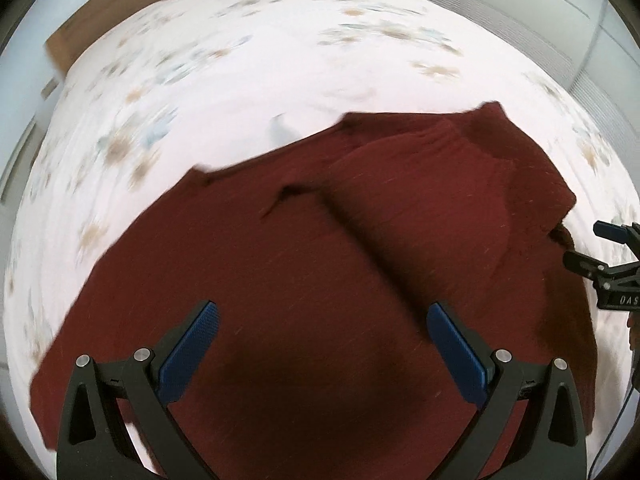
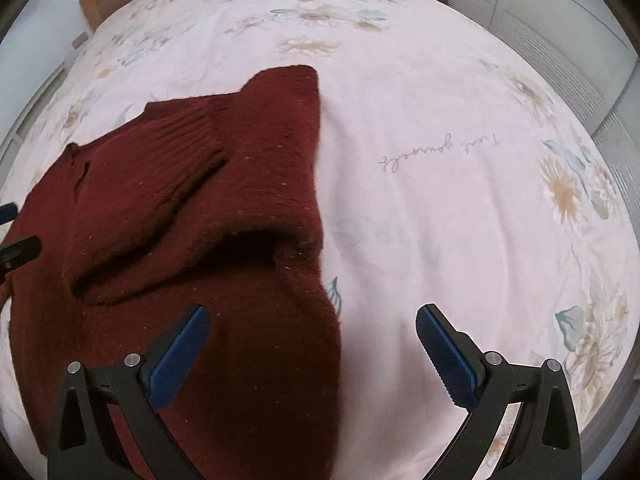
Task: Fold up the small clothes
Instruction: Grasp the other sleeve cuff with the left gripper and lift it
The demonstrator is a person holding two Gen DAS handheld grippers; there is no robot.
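Observation:
A dark red knitted sweater (image 1: 304, 264) lies on the pink floral bedspread (image 1: 224, 92), with a ribbed sleeve folded across its body. My left gripper (image 1: 322, 320) is open and empty, hovering just over the middle of the sweater. In the right wrist view the sweater (image 2: 192, 184) fills the left half, its folded sleeve (image 2: 160, 184) lying on top. My right gripper (image 2: 312, 324) is open and empty above the sweater's right edge, one finger over the knit and one over the bedspread (image 2: 440, 200). The right gripper also shows at the right edge of the left wrist view (image 1: 600, 248).
A wooden headboard (image 1: 104, 20) runs along the far side of the bed. White cupboard doors (image 2: 560, 20) stand at the far right. The bedspread has grey script lettering (image 2: 436, 152) to the right of the sweater.

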